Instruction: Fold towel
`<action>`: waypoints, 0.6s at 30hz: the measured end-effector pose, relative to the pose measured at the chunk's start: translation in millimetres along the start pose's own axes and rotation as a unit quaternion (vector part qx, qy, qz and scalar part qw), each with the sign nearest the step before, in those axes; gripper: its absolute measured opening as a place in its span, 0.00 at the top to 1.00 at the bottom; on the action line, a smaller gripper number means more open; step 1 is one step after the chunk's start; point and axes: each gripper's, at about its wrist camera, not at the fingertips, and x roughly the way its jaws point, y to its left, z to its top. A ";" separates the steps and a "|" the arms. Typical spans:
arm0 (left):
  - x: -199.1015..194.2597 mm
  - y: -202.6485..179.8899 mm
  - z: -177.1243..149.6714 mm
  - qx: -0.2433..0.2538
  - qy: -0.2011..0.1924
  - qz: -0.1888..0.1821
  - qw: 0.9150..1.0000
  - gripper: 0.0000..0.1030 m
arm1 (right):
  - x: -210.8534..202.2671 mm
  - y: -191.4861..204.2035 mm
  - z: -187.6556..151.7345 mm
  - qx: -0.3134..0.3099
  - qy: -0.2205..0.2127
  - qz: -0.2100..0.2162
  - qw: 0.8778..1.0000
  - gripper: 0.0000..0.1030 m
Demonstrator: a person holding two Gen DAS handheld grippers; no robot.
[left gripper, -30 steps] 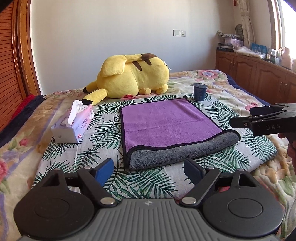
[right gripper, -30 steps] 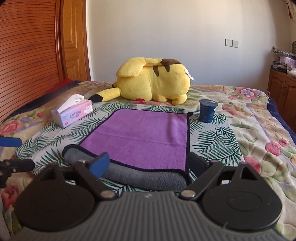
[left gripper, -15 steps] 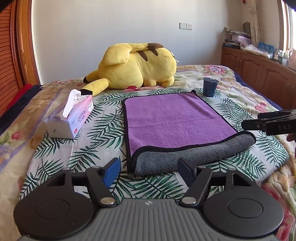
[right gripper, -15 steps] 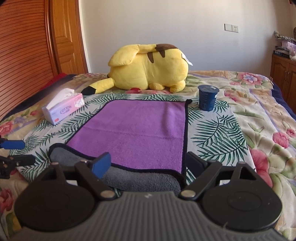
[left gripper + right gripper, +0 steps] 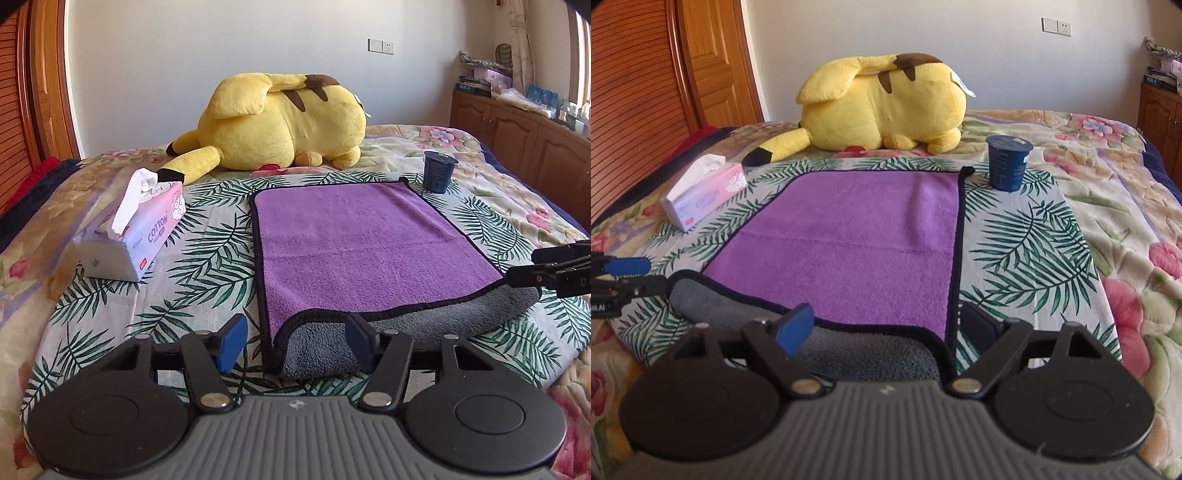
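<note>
A purple towel (image 5: pixel 354 240) with a grey underside and black trim lies on the bed, its near edge rolled over so that the grey side shows; it also shows in the right wrist view (image 5: pixel 849 240). My left gripper (image 5: pixel 295 341) is open, its fingers either side of the towel's near left corner. My right gripper (image 5: pixel 886 325) is open over the near right corner. Each gripper shows side-on in the other's view: the right one (image 5: pixel 554 273) and the left one (image 5: pixel 620 277).
A yellow plush toy (image 5: pixel 284 122) lies behind the towel. A tissue box (image 5: pixel 129 236) stands to the left, a dark blue cup (image 5: pixel 437 171) at the far right corner. The bedspread (image 5: pixel 207 258) has a leaf print. Wooden cabinets (image 5: pixel 524 136) stand on the right.
Both grippers have moved forward and lower toward the towel's near edge, so the towel looms larger. Both stay open. The towel has not moved.
</note>
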 end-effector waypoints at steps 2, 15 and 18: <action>5.2 2.4 0.6 -0.003 0.003 0.000 1.000 0.64 | 2.5 -4.1 -0.1 0.005 0.006 -0.001 1.000 0.17; 28.3 13.4 -1.7 -0.022 0.025 -0.009 0.999 0.74 | 16.6 -23.2 -3.2 0.039 0.042 0.015 0.998 0.23; 28.9 12.8 -3.6 -0.022 0.029 -0.012 0.999 0.77 | 18.9 -25.9 -3.8 0.045 0.051 0.020 0.997 0.25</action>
